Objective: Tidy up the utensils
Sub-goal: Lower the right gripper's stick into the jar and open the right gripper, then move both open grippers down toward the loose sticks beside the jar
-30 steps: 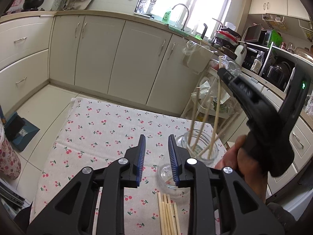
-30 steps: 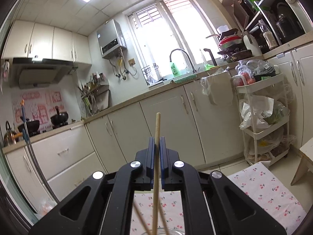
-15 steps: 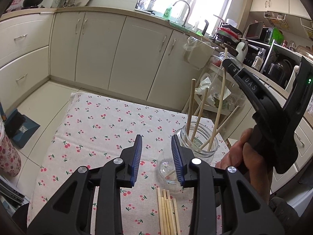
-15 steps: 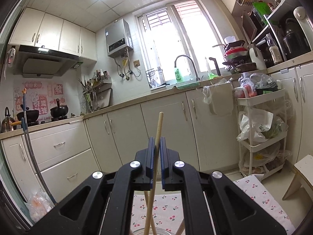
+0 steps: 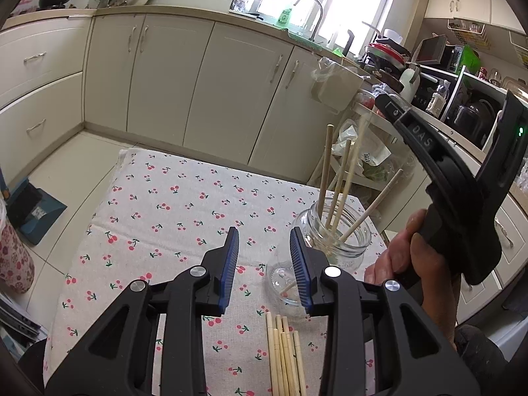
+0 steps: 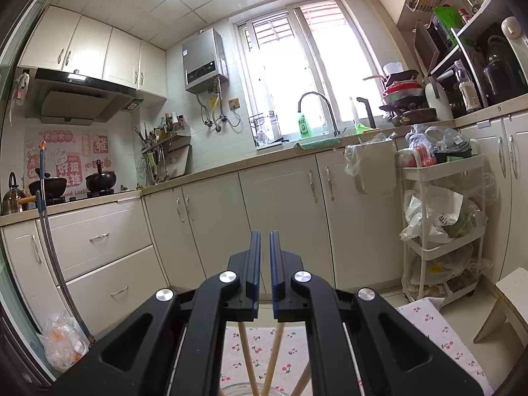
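Four sticks [image 5: 333, 184] stand in our jar [image 5: 333, 236], near the cloth's [image 5: 171, 204] 2 o'clock corner. About six more sticks [image 5: 285, 356] lie flat at 6 o'clock, not yet put away. Our right tongs [image 6: 265, 247] sit above the jar, slightly open, holding nothing. Our left tongs [image 5: 264, 264] are wide open and empty. We think we are nearly half done.

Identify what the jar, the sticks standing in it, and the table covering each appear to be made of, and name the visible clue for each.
Jar: probably clear glass; transparent, with glossy glints along its rim.
Sticks: apparently bamboo or pale wood; matte tan, straight and slender, likely chopsticks.
Table covering: seemingly woven fabric; matte cream with printed red cherries, draping softly over the table's edge.
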`<state>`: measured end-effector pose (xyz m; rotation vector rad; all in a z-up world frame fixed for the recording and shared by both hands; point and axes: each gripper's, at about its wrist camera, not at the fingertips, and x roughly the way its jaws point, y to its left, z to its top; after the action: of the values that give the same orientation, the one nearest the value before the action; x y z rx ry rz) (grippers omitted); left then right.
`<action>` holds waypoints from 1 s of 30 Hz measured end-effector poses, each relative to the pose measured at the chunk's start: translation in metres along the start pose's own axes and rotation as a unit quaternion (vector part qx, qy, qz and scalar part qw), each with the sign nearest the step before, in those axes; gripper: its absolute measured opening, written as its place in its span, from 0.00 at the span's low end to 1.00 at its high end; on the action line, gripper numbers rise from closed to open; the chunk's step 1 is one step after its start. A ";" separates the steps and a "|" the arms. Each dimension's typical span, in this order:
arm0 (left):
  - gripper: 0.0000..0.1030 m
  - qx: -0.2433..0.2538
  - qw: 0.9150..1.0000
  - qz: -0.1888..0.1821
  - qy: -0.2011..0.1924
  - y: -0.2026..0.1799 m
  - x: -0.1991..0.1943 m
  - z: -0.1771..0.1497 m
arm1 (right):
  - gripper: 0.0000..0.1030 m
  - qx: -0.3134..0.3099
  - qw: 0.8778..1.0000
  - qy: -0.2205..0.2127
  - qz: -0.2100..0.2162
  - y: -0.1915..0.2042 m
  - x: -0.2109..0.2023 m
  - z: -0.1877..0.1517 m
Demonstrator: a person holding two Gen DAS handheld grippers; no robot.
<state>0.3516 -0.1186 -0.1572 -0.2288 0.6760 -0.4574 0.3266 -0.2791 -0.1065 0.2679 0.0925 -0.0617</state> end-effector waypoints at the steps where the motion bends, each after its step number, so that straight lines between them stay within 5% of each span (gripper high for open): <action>1: 0.30 0.000 1.000 0.000 0.000 0.000 0.000 0.000 | 0.06 0.000 1.000 0.003 0.001 0.000 -0.001 -0.001; 9: 0.35 0.012 1.000 0.002 0.028 -0.001 0.001 -0.005 | 0.06 -0.008 0.999 0.033 0.010 -0.005 -0.045 -0.002; 13: 0.36 0.031 0.996 0.004 0.084 -0.002 0.010 -0.020 | 0.11 0.005 0.994 0.112 0.012 -0.012 -0.079 -0.014; 19: 0.36 0.052 0.984 0.010 0.172 -0.002 0.030 -0.055 | 0.16 0.048 0.950 0.309 -0.007 -0.026 -0.103 -0.082; 23: 0.36 0.076 0.977 0.028 0.200 -0.010 0.039 -0.072 | 0.19 0.055 0.929 0.367 -0.018 -0.028 -0.112 -0.108; 30: 0.36 0.106 0.970 0.058 0.212 -0.018 0.045 -0.082 | 0.26 0.033 0.911 0.411 -0.004 -0.010 -0.112 -0.129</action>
<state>0.3231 -0.1608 -0.2380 0.1168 1.0450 -0.4660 0.2037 -0.2487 -0.2217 0.3475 0.9337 0.0449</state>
